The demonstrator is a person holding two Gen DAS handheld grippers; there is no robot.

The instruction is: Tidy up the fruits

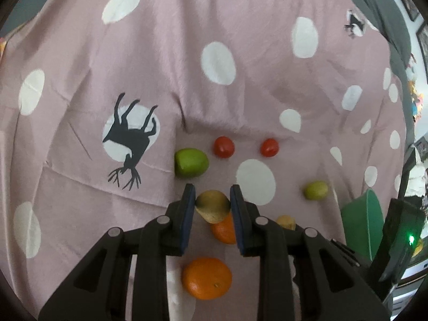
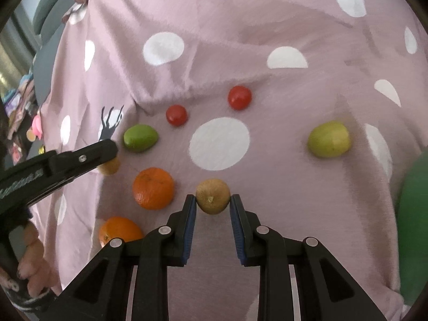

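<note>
Both grippers grip a kiwi apiece: the left gripper (image 1: 212, 204) clamps one kiwi (image 1: 212, 205) lifted over an orange (image 1: 224, 228), the right gripper (image 2: 212, 203) pinches another (image 2: 213, 199) at its fingertips, oranges (image 2: 153, 188) to its left.

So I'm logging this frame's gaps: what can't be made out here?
- Green bowl: cut off by the right wrist view's edge; inside unseen.
- Far orange: left wrist view, partly behind the left tool and its kiwi.
- Near orange: right wrist view, lower part behind the right tool.
</note>
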